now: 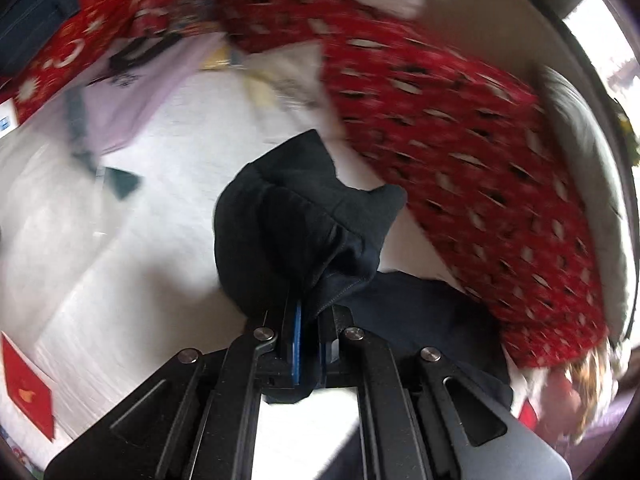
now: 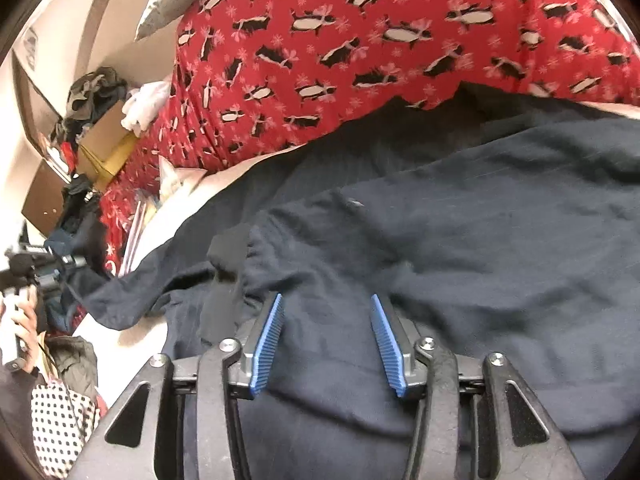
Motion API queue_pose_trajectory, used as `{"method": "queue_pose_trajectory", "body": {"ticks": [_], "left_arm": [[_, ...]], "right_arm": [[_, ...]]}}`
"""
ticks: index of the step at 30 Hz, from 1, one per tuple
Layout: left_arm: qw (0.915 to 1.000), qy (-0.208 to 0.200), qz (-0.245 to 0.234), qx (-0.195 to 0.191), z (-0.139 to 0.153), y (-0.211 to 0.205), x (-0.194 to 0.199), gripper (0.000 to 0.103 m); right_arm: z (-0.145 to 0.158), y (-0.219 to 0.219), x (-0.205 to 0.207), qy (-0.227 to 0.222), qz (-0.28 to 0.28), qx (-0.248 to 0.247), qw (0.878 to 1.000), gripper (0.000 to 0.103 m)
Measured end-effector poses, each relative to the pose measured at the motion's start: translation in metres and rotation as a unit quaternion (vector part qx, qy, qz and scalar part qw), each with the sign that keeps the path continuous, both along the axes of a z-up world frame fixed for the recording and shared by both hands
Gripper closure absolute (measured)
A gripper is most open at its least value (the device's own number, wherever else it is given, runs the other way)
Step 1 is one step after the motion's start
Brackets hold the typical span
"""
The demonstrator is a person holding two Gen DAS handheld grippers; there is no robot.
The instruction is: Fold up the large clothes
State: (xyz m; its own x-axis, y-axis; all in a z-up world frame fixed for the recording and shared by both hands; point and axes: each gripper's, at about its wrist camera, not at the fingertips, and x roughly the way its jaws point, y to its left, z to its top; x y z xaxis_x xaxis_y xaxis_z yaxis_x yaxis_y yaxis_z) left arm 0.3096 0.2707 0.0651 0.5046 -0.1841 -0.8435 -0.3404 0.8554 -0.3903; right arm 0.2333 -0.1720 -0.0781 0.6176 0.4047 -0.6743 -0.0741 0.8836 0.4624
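Navy garment point(image 2: 440, 220): left gripper point(image 1: 306, 320) pinches 1 bunched corner; right gripper point(image 2: 326, 320) wide, empty. Risk: thin hold slips when lifted.

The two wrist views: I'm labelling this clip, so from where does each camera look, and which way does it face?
Left wrist: sits behind the left gripper, facing along its fingers, shut on a bunch of the dark garment; white sheet beyond.
Right wrist: sits behind the right gripper, open, looking down on the dark garment; the person's hand shows at far left.
Shared: the dark garment and the red penguin blanket.
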Motion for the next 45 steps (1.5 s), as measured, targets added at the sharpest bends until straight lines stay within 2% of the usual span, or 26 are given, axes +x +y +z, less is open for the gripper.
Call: {"method": "queue_pose_trajectory", "body": {"ticks": [3,8,11,14,16,17,19,22,25,28,31,34,36,39,40,41,42,43,45], "left_arm": [[0.9992,-0.009,-0.038,-0.004,0.012,-0.045,0.001,0.1],[0.9954,-0.022,-0.093,0.006,0.032,-0.127,0.001,0.1],[0.9917,-0.026,-0.125,0.01,0.04,-0.174,0.002,0.1],[0.9876,-0.026,-0.154,0.014,0.045,-0.219,0.002,0.1],[0.9844,-0.021,-0.174,0.013,0.044,-0.254,0.002,0.1],[0.983,-0.019,-0.182,0.013,0.042,-0.265,0.002,0.1],[0.9787,-0.012,-0.205,0.016,0.034,-0.297,0.001,0.1],[0.9694,0.004,-0.244,0.027,0.013,-0.349,-0.006,0.1],[0.956,0.028,-0.287,0.052,-0.025,-0.398,-0.015,0.099],[0.9446,0.059,-0.313,0.078,-0.066,-0.431,-0.021,0.099],[0.9419,0.092,-0.317,0.065,-0.098,-0.441,-0.022,0.099],[0.9388,0.103,-0.322,0.064,-0.11,-0.436,-0.027,0.099],[0.9389,0.098,-0.327,0.047,-0.102,-0.423,-0.035,0.098],[0.9417,0.063,-0.33,-0.007,-0.076,-0.384,-0.05,0.091],[0.9436,0.049,-0.327,-0.019,-0.067,-0.366,-0.055,0.086],[0.9483,0.036,-0.314,-0.026,-0.06,-0.346,-0.06,0.074],[0.9546,0.026,-0.295,-0.031,-0.057,-0.325,-0.066,0.067],[0.9603,0.022,-0.275,-0.039,-0.057,-0.305,-0.07,0.063],[0.968,0.028,-0.242,-0.06,-0.064,-0.268,-0.077,0.063]], "right_arm": [[0.015,-0.029,-0.021,-0.016,-0.024,-0.02,0.999,0.05],[0.027,-0.093,-0.057,-0.034,-0.088,-0.09,0.992,0.045],[0.017,-0.126,-0.074,-0.029,-0.117,-0.112,0.986,0.04],[-0.014,-0.144,-0.084,-0.001,-0.109,-0.099,0.989,0.039],[-0.019,-0.139,-0.096,-0.043,-0.102,-0.113,0.987,0.031],[-0.019,-0.137,-0.096,-0.043,-0.096,-0.114,0.988,0.026],[-0.019,-0.133,-0.093,-0.04,-0.087,-0.127,0.987,0.022],[-0.019,-0.134,-0.094,-0.044,-0.084,-0.127,0.987,0.021],[-0.017,-0.142,-0.095,-0.051,-0.084,-0.097,0.99,0.021],[-0.018,-0.148,-0.095,-0.057,-0.084,-0.073,0.992,0.021],[-0.018,-0.148,-0.095,-0.057,-0.085,-0.074,0.992,0.021],[-0.018,-0.148,-0.094,-0.056,-0.085,-0.079,0.992,0.021],[-0.018,-0.146,-0.095,-0.055,-0.084,-0.079,0.992,0.021],[-0.016,-0.146,-0.097,-0.048,-0.084,-0.072,0.993,0.021],[-0.013,-0.148,-0.095,-0.037,-0.086,-0.065,0.993,0.021],[-0.009,-0.151,-0.093,-0.025,-0.091,-0.052,0.994,0.021],[-0.004,-0.155,-0.091,-0.016,-0.099,-0.029,0.995,0.02],[0.002,-0.16,-0.089,-0.017,-0.107,0.01,0.994,0.02],[0.013,-0.168,-0.082,-0.025,-0.118,0.086,0.989,0.02]]}}
